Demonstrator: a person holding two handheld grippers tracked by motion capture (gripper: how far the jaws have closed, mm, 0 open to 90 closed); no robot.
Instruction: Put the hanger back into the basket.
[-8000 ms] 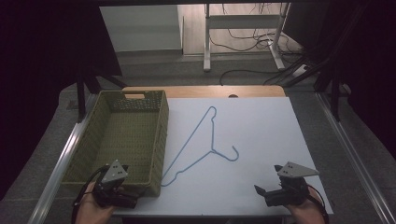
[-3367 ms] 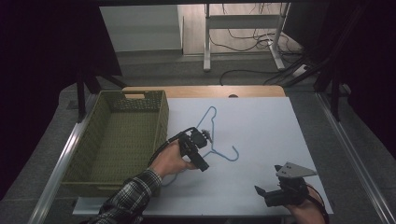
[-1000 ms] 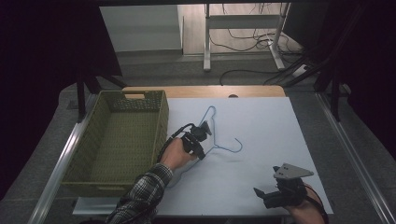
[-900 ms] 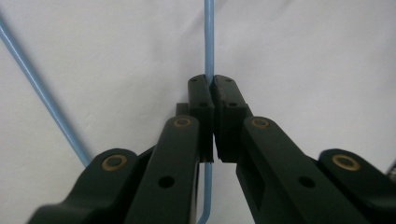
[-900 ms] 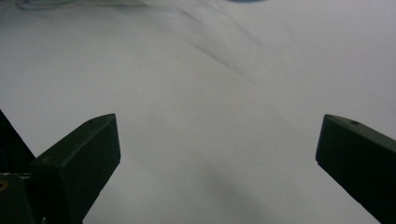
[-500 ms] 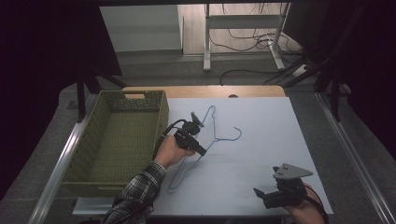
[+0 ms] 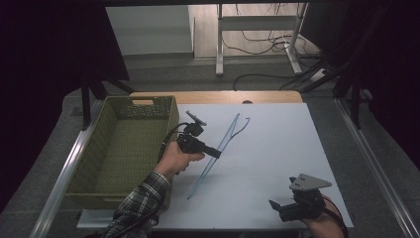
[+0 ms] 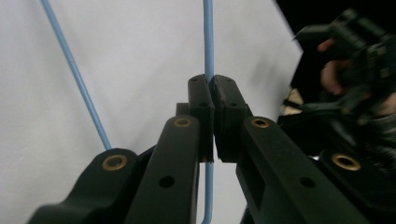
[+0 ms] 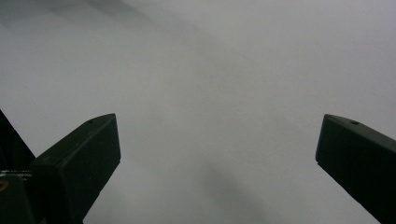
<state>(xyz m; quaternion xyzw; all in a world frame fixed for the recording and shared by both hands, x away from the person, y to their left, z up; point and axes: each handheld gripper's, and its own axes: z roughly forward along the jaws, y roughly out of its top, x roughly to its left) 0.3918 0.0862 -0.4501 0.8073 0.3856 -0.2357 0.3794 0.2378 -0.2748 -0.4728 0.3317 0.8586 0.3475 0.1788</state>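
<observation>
The left hand-held gripper (image 7: 215, 153) clamps the blue wire hanger (image 7: 220, 146) (pads pinching wire (image 8: 208, 56) up close), tilted beside the basket (image 7: 124, 148); the right hand-held gripper (image 7: 277, 208) rests wide at five o'clock on the surface (image 7: 277, 144).

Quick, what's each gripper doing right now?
Left gripper: shut on the hanger.
Right gripper: open, holding nothing.

Blue coated wire hanger (image 7: 218, 148); woven basket (image 7: 124, 148); matt white table (image 7: 277, 148).
</observation>
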